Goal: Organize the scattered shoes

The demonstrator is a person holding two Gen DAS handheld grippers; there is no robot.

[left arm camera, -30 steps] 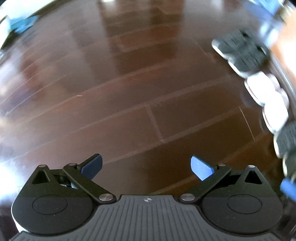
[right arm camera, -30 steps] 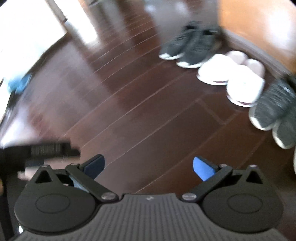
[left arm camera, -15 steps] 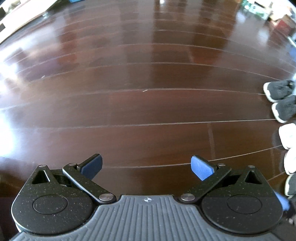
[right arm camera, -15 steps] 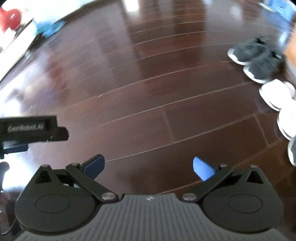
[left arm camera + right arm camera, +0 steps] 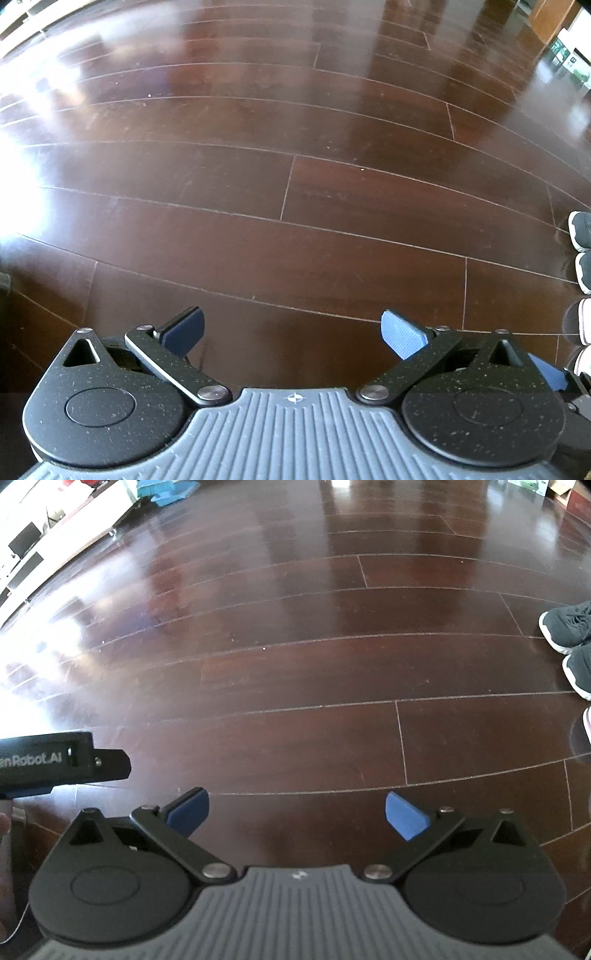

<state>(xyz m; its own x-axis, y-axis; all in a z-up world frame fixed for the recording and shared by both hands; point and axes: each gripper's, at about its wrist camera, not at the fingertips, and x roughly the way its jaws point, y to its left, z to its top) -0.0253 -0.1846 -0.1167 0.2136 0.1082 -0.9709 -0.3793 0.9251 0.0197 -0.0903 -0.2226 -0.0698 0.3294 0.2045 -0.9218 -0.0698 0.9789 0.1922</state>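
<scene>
Both grippers hover over a dark wooden floor (image 5: 295, 155) with nothing between their blue pads. My left gripper (image 5: 293, 334) is open, and so is my right gripper (image 5: 297, 816). A pair of dark grey sneakers (image 5: 570, 646) stands at the right edge of the right wrist view; their toes (image 5: 581, 243) also show at the right edge of the left wrist view. Below them, white slippers (image 5: 580, 332) peek in at the frame edge. The left gripper's black body (image 5: 55, 762) juts in at the left of the right wrist view.
White low furniture (image 5: 44, 539) and a blue object (image 5: 166, 489) lie at the far left. An orange-brown wooden panel (image 5: 550, 18) and boxes are at the far right. Bright glare (image 5: 14, 192) washes out the floor at the left.
Both views have swung left, away from the row of shoes, which has slid to the right frame edge and mostly out of sight. Both grippers stay open.
</scene>
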